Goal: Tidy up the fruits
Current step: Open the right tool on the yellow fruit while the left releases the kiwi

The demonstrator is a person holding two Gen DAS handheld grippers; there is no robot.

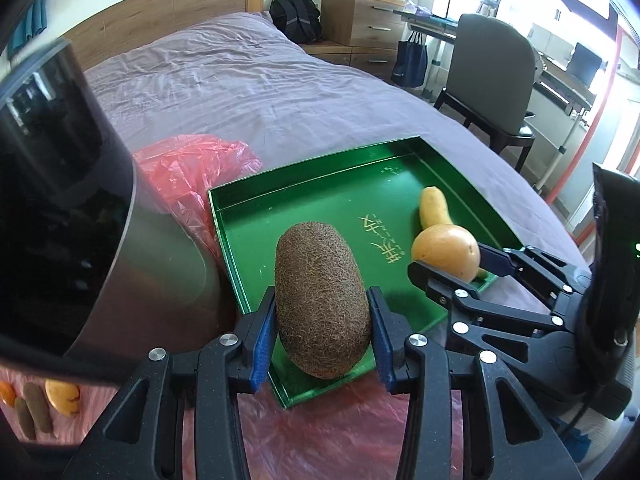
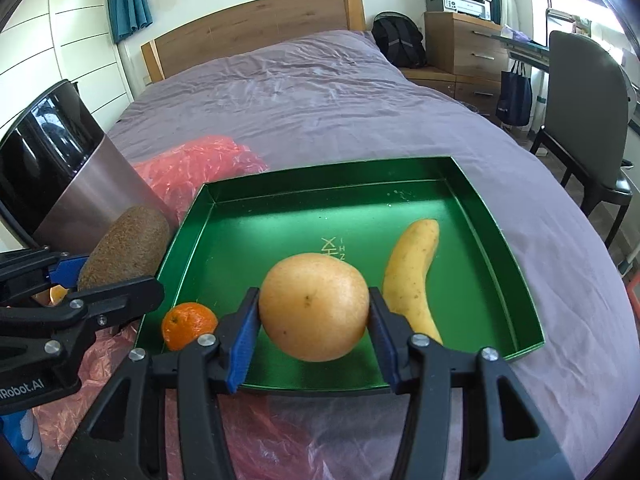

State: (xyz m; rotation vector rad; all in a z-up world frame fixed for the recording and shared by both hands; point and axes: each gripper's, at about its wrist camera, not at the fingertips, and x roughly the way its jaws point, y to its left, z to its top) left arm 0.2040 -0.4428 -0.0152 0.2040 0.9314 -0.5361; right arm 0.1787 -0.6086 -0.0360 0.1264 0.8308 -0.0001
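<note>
My left gripper (image 1: 322, 326) is shut on a brown fuzzy kiwi (image 1: 322, 300), held over the near left corner of the green tray (image 1: 304, 208). My right gripper (image 2: 314, 322) is shut on a round yellow-orange fruit (image 2: 314, 306) above the tray's (image 2: 256, 236) near middle. In the tray lie a yellow banana (image 2: 412, 280) at the right and a small orange mandarin (image 2: 188, 325) at the near left corner. The right wrist view shows the left gripper (image 2: 74, 280) with the kiwi (image 2: 124, 252) at the left. The left wrist view shows the right gripper (image 1: 450, 266) with its fruit (image 1: 446, 251) and the banana (image 1: 434, 206).
The tray sits on a purple bedspread (image 2: 320, 112) over red plastic sheeting (image 2: 192, 164). A steel and black cylinder (image 2: 64, 160) stands close on the left of the tray. A chair (image 2: 588, 120), a drawer unit (image 2: 464, 44) and a backpack (image 2: 396, 40) stand beyond the bed's right side.
</note>
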